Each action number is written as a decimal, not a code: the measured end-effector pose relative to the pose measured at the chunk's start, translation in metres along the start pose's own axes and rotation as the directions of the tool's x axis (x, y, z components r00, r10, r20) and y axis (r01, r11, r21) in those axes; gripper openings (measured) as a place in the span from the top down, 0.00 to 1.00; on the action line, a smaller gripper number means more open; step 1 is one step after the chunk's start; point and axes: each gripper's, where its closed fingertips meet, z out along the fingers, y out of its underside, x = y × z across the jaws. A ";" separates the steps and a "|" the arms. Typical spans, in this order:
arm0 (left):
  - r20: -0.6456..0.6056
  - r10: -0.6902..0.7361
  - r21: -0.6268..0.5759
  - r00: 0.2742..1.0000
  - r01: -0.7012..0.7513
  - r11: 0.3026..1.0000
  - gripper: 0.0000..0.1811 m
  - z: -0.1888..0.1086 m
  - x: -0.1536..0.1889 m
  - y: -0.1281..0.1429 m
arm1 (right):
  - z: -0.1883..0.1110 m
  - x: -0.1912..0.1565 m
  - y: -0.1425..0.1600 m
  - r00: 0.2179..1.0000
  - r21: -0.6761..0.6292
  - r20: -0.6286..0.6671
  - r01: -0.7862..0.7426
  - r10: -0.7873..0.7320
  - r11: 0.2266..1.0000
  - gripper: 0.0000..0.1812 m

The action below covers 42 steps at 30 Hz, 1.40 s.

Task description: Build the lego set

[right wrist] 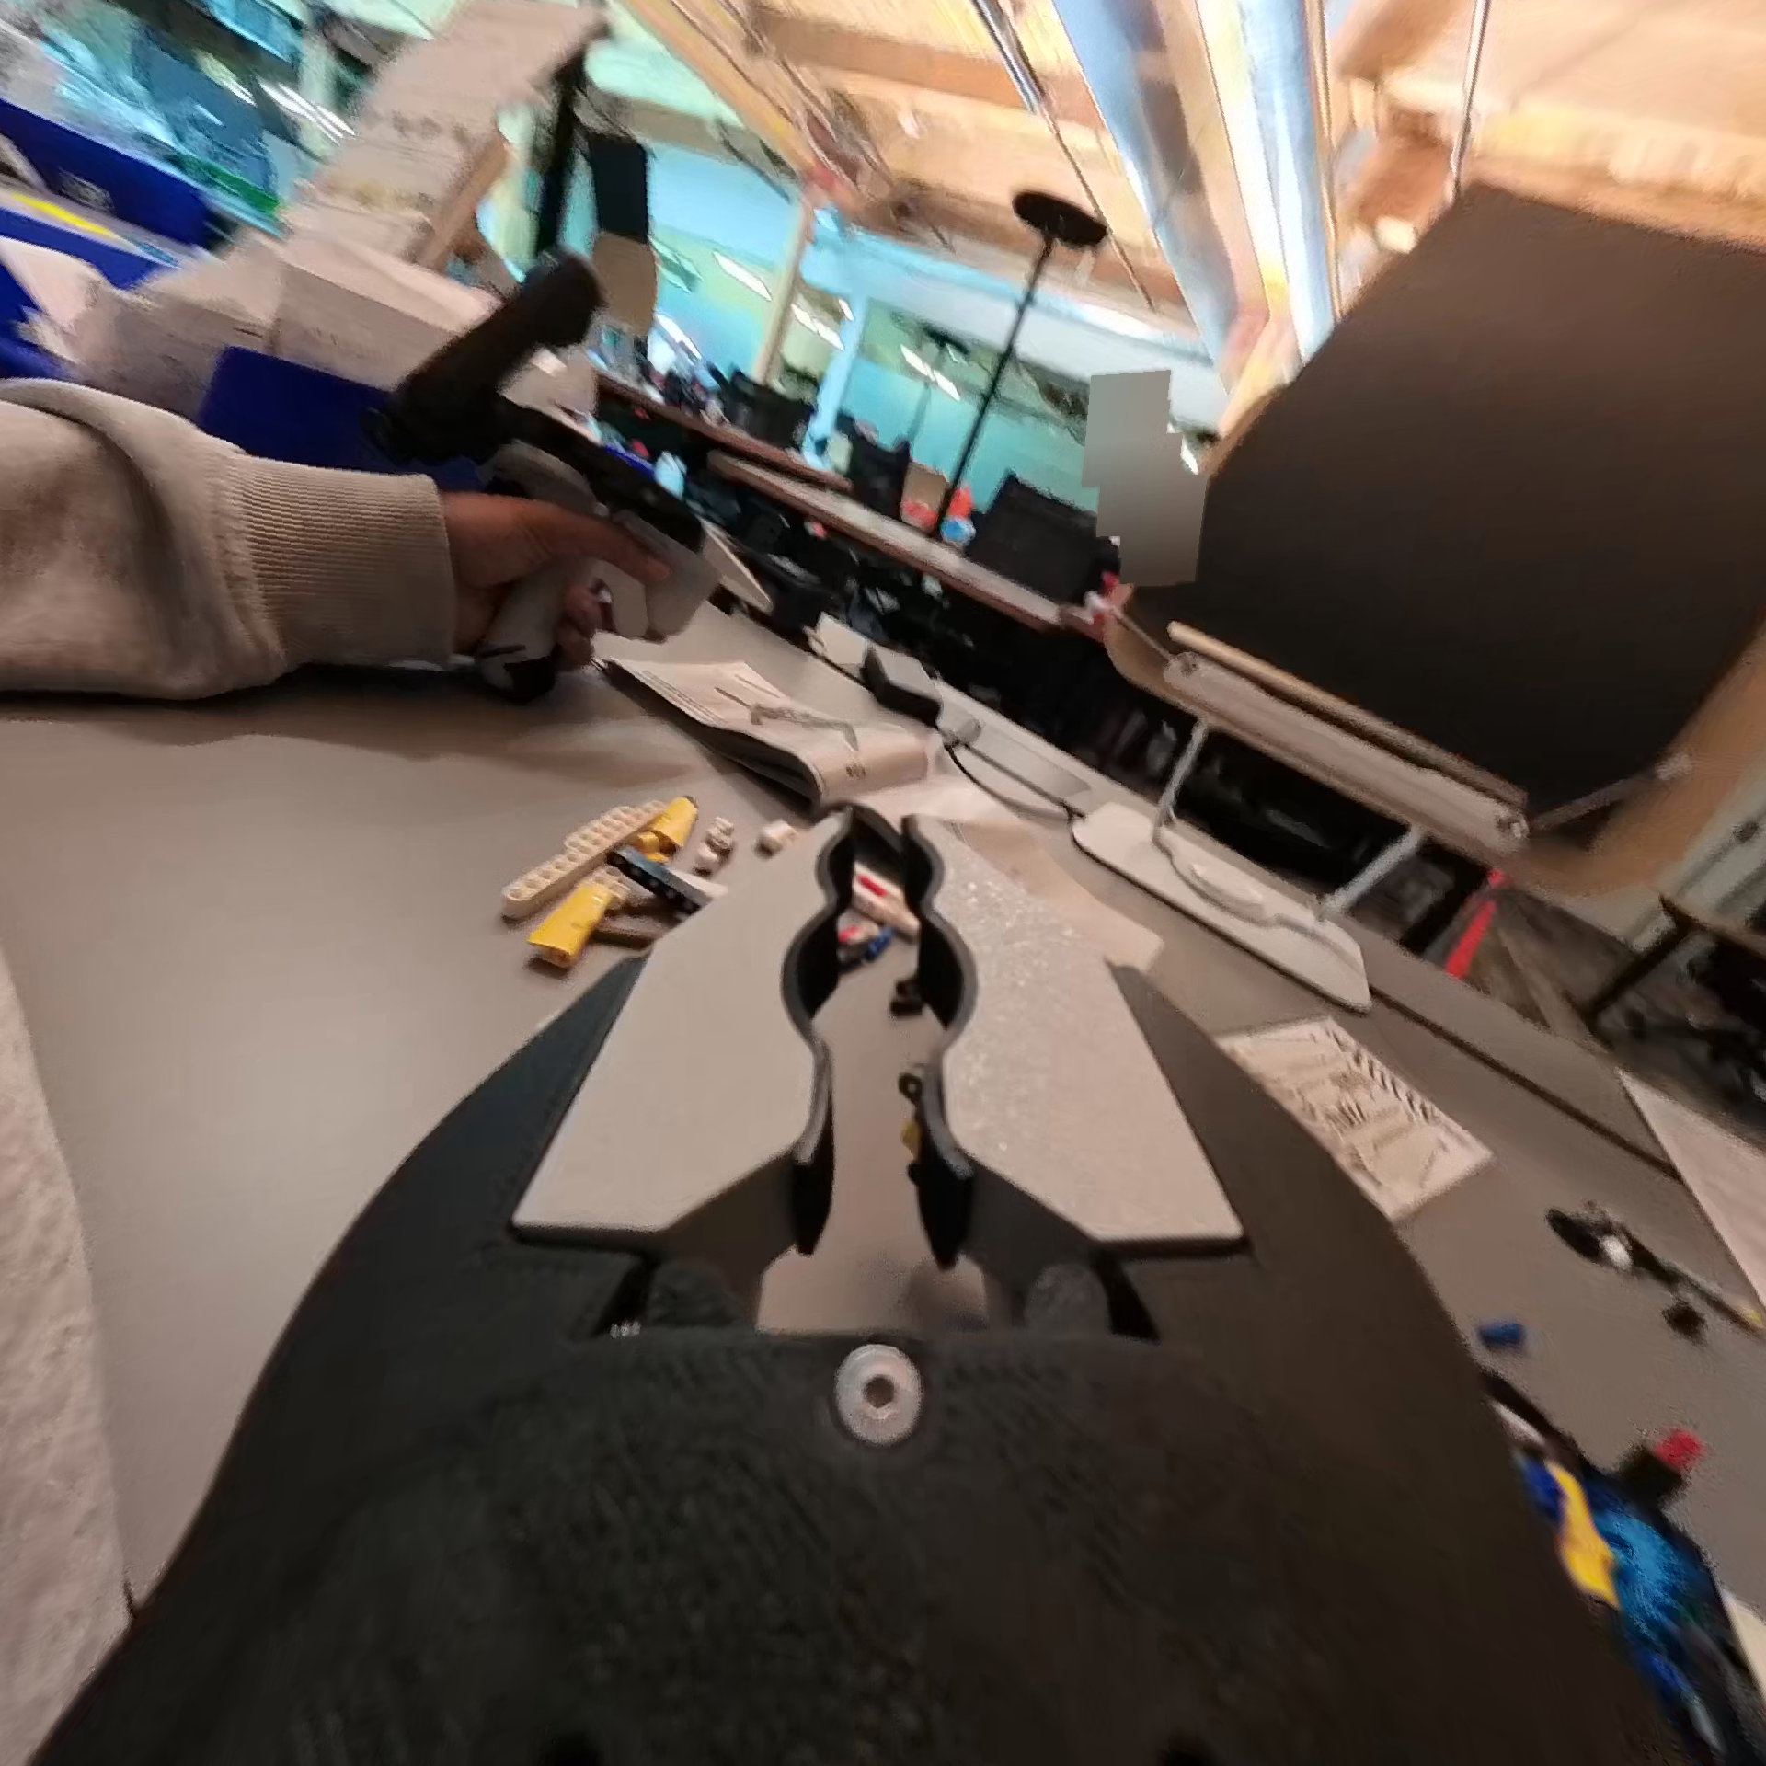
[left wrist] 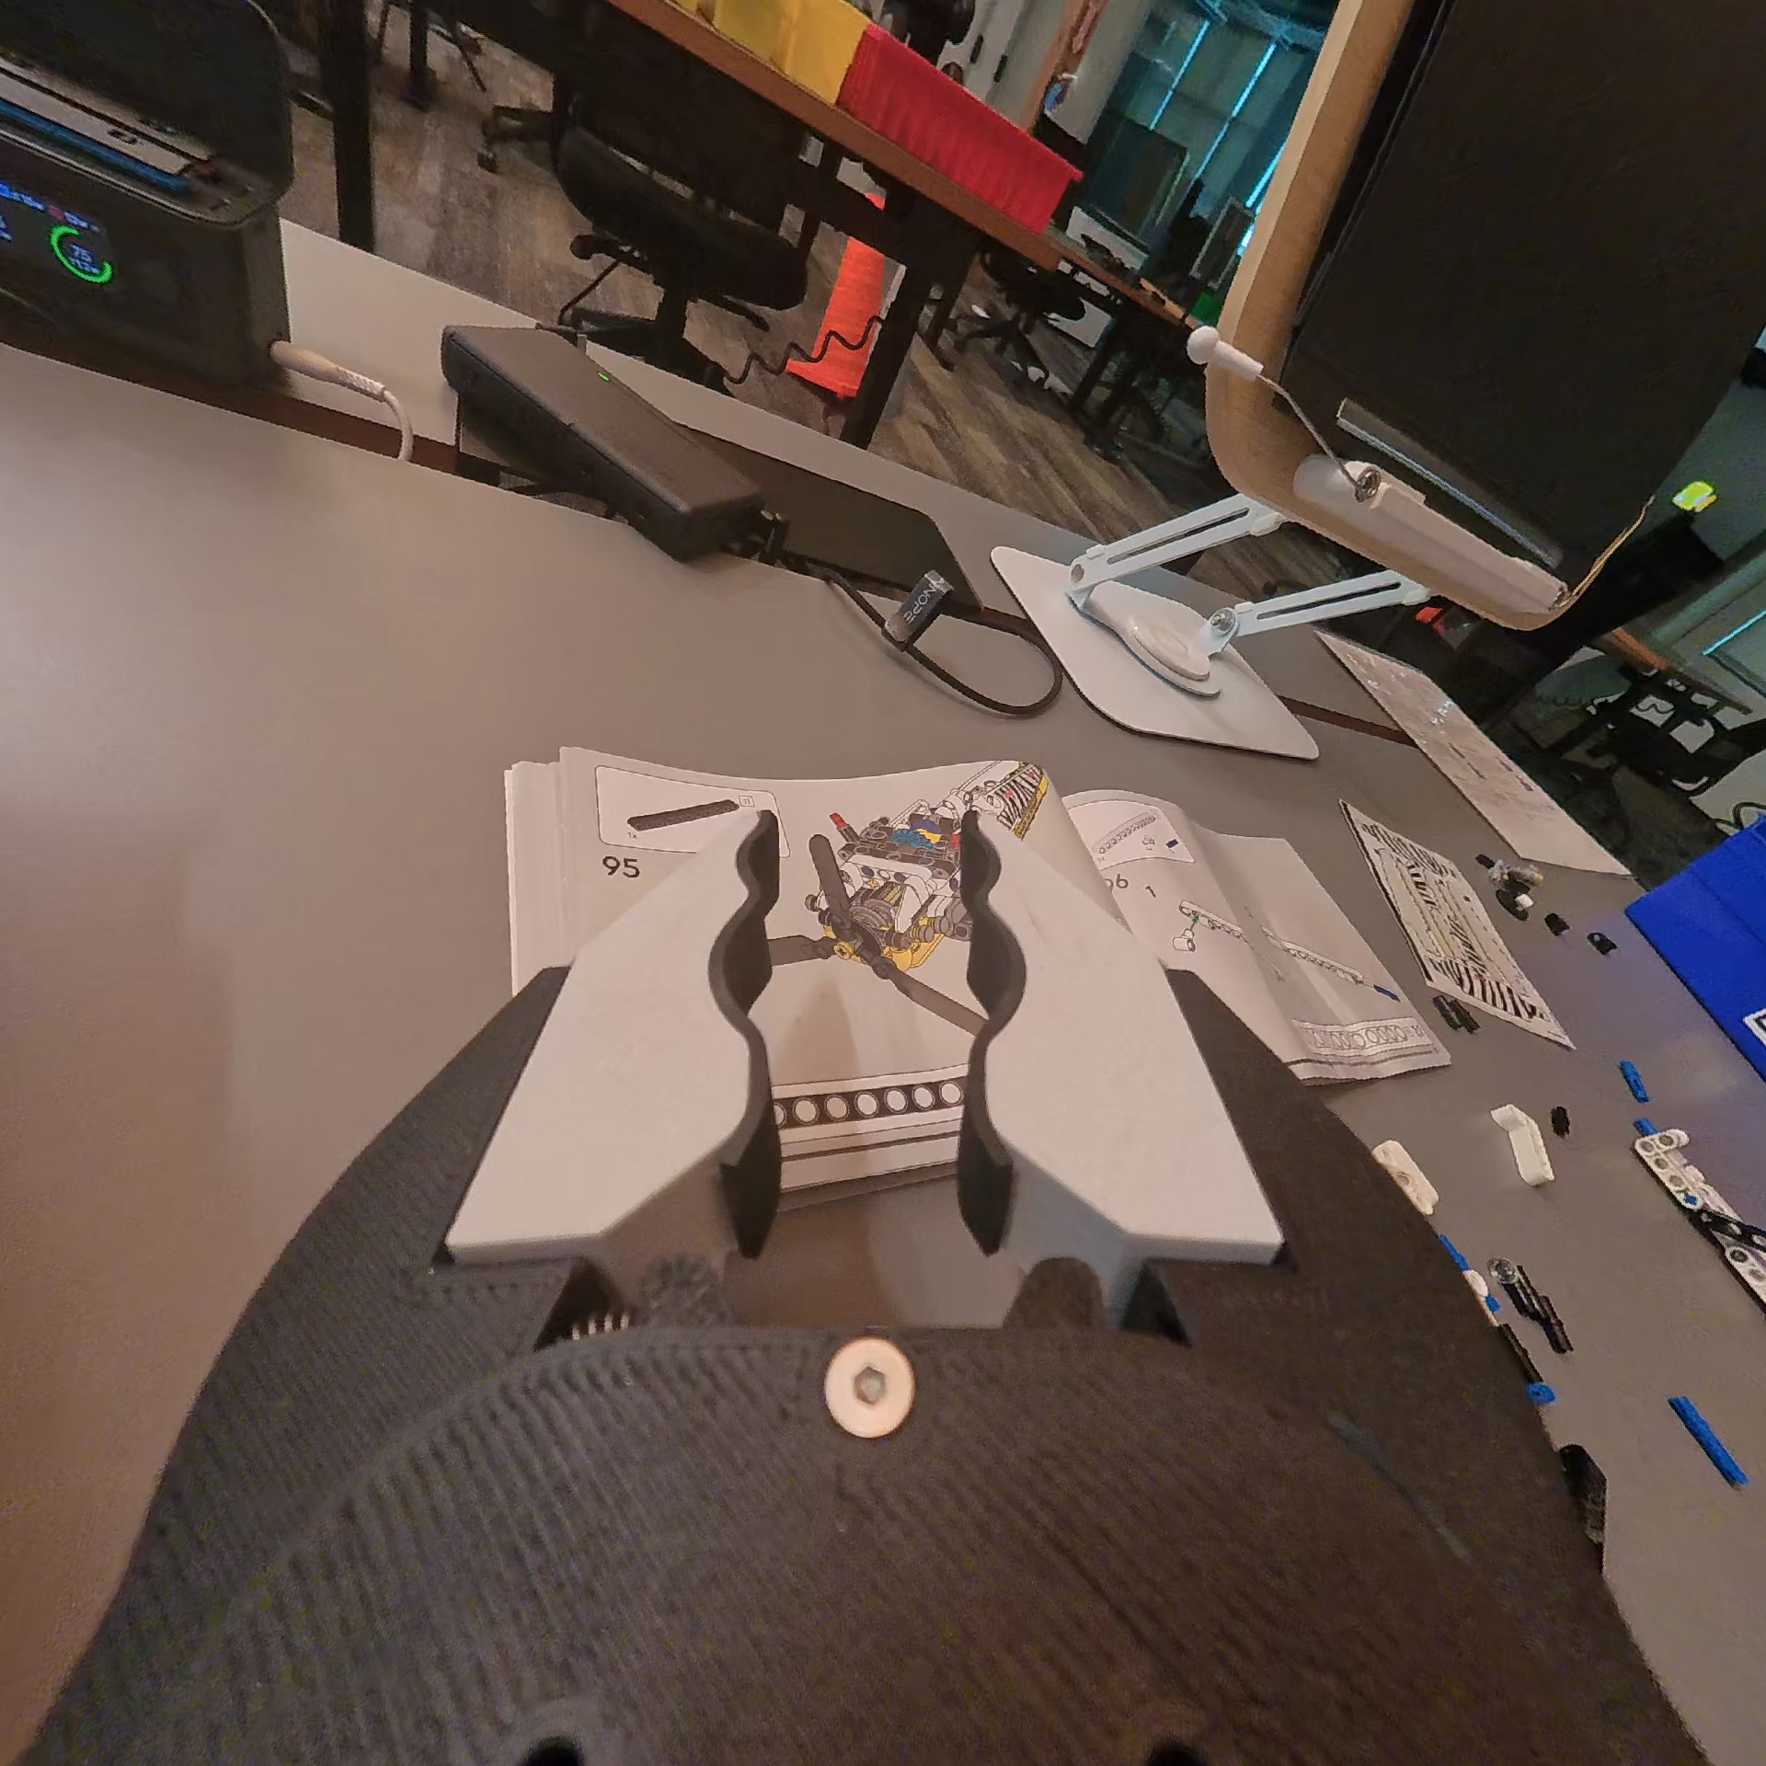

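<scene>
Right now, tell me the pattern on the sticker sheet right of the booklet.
Black-and-white stripes, zebra-like, on the sticker sheet; clearest in the left wrist view.

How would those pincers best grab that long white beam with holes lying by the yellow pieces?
Grip the white beam across its narrow width near the free end, coming from above: it lies flat on the table, and its other end abuts the yellow pieces.

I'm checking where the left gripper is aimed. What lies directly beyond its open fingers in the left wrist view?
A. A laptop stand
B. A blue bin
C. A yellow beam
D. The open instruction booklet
D: the left gripper frames the open instruction booklet between its spread fingers.
</scene>
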 end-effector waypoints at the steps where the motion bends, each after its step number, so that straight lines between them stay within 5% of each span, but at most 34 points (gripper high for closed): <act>1: 0.000 -0.002 0.000 1.000 0.002 1.000 0.81 0.000 0.000 0.000 | -0.001 0.007 0.004 0.999 -0.058 -0.026 -0.022 0.020 0.998 0.93; 7: -0.014 0.002 -0.017 1.000 -0.002 1.000 0.80 0.001 0.003 0.003 | -0.036 0.051 0.036 0.942 -0.360 -0.193 -0.329 0.275 0.873 0.79; 14: -0.011 0.002 -0.014 1.000 -0.002 1.000 0.80 0.001 0.003 0.003 | -0.080 0.057 0.086 0.695 -0.585 -0.265 -0.667 0.668 0.462 0.65; 17: -0.008 0.003 -0.013 1.000 -0.003 1.000 0.80 0.000 0.003 0.002 | -0.082 0.062 0.099 0.556 -0.587 -0.274 -0.743 0.785 0.321 0.57; 19: -0.007 0.000 -0.011 1.000 0.000 1.000 0.80 0.000 0.002 0.002 | -0.080 0.069 0.103 0.497 -0.580 -0.259 -0.766 0.829 0.278 0.65; 23: -0.007 -0.004 -0.011 1.000 0.004 1.000 0.80 0.000 0.002 0.002 | -0.080 0.088 0.119 0.532 -0.623 -0.274 -0.733 0.801 0.274 0.78; 33: 0.002 0.014 -0.013 1.000 -0.014 1.000 0.79 -0.001 0.000 0.001 | -0.051 0.163 0.143 0.547 -0.611 -0.337 -0.747 0.766 0.264 0.66; 42: 0.002 0.024 -0.017 1.000 -0.024 1.000 0.79 0.000 0.000 0.001 | -0.053 0.175 0.136 0.634 -0.579 -0.416 -0.737 0.652 0.349 0.47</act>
